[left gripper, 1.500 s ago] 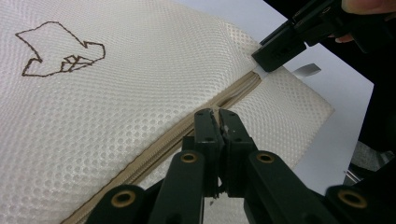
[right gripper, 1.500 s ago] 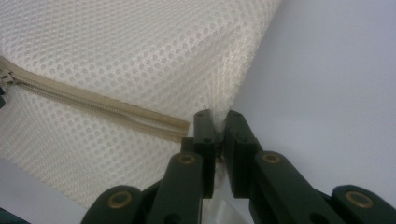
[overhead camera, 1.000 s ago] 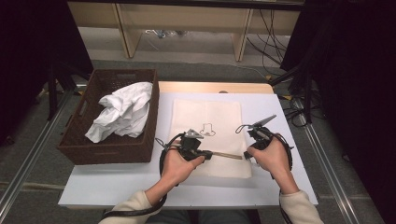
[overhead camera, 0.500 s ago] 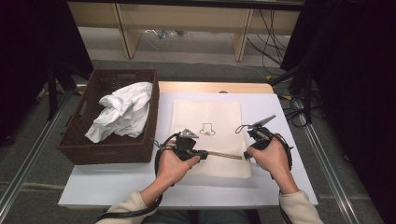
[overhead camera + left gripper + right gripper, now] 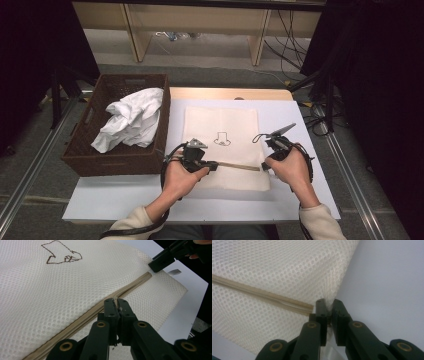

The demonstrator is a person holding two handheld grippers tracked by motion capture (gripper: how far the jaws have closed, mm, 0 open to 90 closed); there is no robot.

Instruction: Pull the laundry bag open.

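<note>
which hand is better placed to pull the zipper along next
Left. The left tool is shut at the tan zipper of the cream mesh bag; the right tool pinches the bag's edge at the zipper's end, anchoring it.

The brown basket (image 5: 120, 155) heaped with white cloth (image 5: 131, 122) blocks the desk's (image 5: 295, 115) left edge. The mesh bag (image 5: 225, 125) lies flat mid-desk, low enough to pass over. Bare desk runs along the near edge, the right edge and the far right corner; both hands crowd the bag's near end.
</note>
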